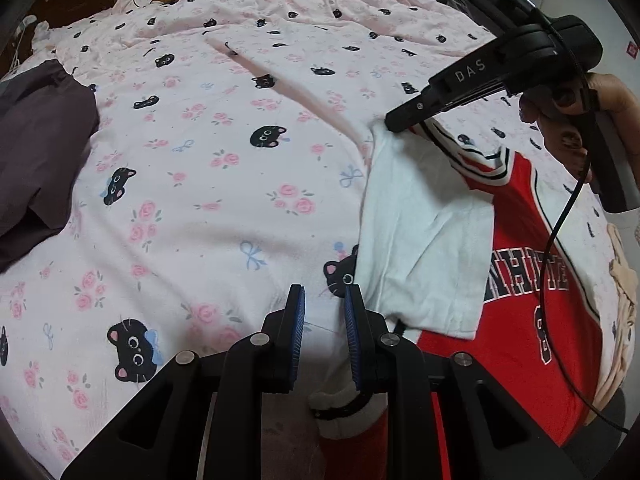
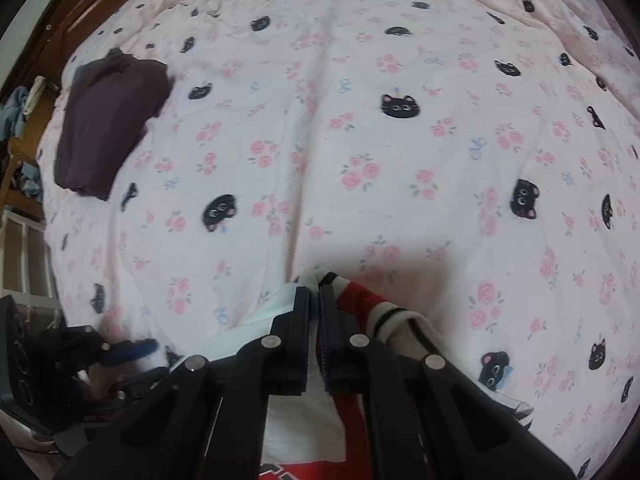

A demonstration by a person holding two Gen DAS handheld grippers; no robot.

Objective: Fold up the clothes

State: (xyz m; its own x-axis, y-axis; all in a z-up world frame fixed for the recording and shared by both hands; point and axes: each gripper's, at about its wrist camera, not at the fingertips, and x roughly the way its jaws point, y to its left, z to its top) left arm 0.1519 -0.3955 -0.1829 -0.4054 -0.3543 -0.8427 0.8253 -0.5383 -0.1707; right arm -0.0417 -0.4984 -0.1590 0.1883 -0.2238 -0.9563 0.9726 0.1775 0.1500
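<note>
Currently, the right gripper (image 2: pixel 314 300) is clenched on the shoulder edge of the red basketball jersey (image 1: pixel 516 312), its fingers pressed together over the striped trim. The jersey, with its white sleeve (image 1: pixel 424 240) folded across the red front, lies on the pink cat-print bedsheet (image 1: pixel 208 184) directly beneath and behind that claw. The left gripper (image 1: pixel 324 300) stands released, jaws parted, with the sleeve's lower hem just to the right of its right finger. A folded dark maroon garment (image 2: pixel 112 124) lies well apart, far ahead and to the left of both claws.
</note>
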